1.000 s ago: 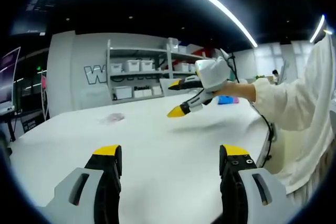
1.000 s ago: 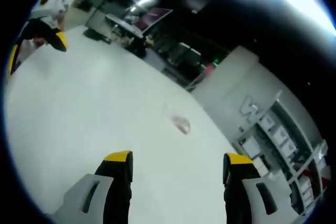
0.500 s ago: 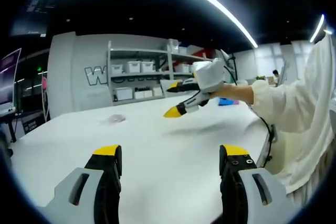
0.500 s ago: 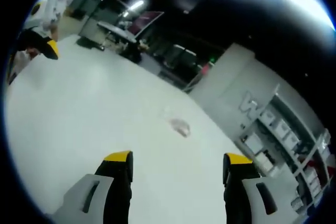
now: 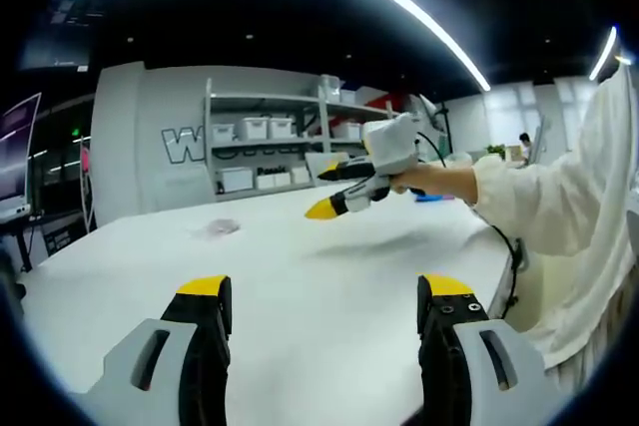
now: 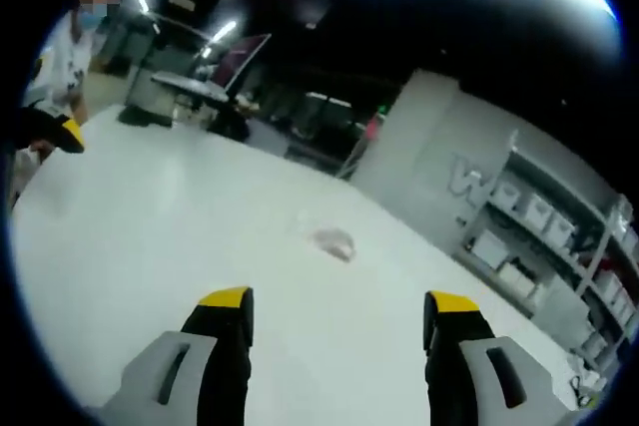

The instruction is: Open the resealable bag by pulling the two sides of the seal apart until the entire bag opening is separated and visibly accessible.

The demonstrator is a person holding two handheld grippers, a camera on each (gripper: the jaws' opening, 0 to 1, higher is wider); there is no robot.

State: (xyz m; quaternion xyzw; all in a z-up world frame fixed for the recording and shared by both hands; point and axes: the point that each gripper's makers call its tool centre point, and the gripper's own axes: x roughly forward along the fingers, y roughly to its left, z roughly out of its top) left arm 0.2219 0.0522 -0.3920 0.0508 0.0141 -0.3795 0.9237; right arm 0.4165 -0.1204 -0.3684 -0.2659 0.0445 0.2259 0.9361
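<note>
A small clear resealable bag (image 5: 216,228) lies flat on the white table (image 5: 329,276), far ahead and left of centre in the left gripper view. In the right gripper view the same bag (image 6: 332,241) lies ahead, above the gap between the jaws. My left gripper (image 5: 325,298) hovers low over the table's near part, open and empty. My right gripper (image 6: 335,308) is open too, with nothing between its jaws. In the left gripper view the right gripper (image 5: 325,190) reaches in from the right, above the table, held by a hand with a white sleeve (image 5: 559,197).
Shelving with white bins (image 5: 270,142) stands behind the table's far edge against a grey wall. A cable (image 5: 504,246) hangs off the table's right edge. Desks and monitors (image 6: 235,57) stand beyond the table. A person (image 6: 60,67) and the left gripper's yellow tip (image 6: 62,132) show at the left.
The right gripper has swung a little left and levelled out; in its view the bag has drifted toward the centre. The left gripper has stayed still. The bag has not moved.
</note>
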